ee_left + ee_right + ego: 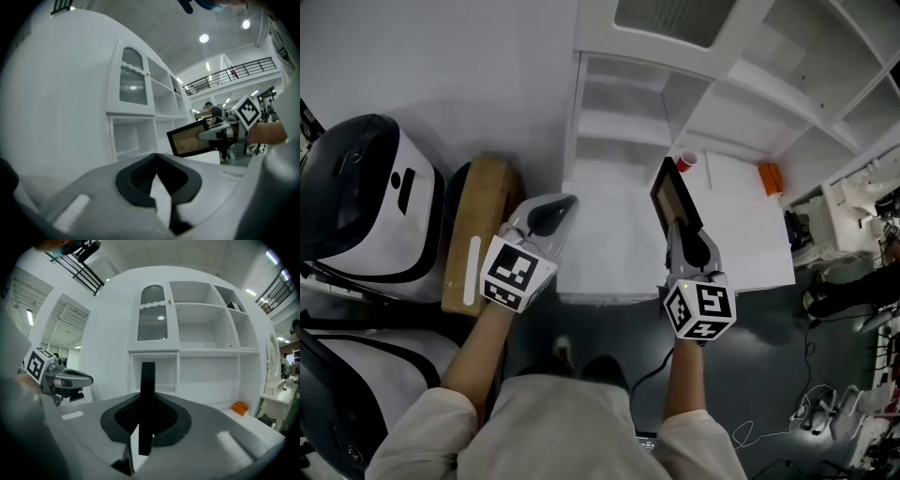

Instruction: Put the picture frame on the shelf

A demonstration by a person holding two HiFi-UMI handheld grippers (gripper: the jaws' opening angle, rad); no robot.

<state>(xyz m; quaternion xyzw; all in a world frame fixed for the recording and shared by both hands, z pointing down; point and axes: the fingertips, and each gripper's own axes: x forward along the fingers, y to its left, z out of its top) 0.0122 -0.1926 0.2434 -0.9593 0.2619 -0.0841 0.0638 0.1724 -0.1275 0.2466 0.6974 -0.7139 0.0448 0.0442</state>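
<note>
Right gripper (680, 234) pinches the black-rimmed, brown-faced rectangular picture frame (674, 192) by its rim, upright above the middle of the white shelf unit's (619, 127) ledge. Left gripper (546, 217) is closed, empty. I judge the frame stiff, light, perhaps glass-fronted: grip the rim.

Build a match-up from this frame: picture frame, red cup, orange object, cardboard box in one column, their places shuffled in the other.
Things:
1. picture frame
2. red cup
3. orange object
4. cardboard box

Places:
A. at the right end of the counter
B. off the counter, to its left
C. clamped edge-on in the right gripper
D. at the back of the counter, just past the frame's far end

Pairs: 1-C, 2-D, 3-A, 4-B
</note>
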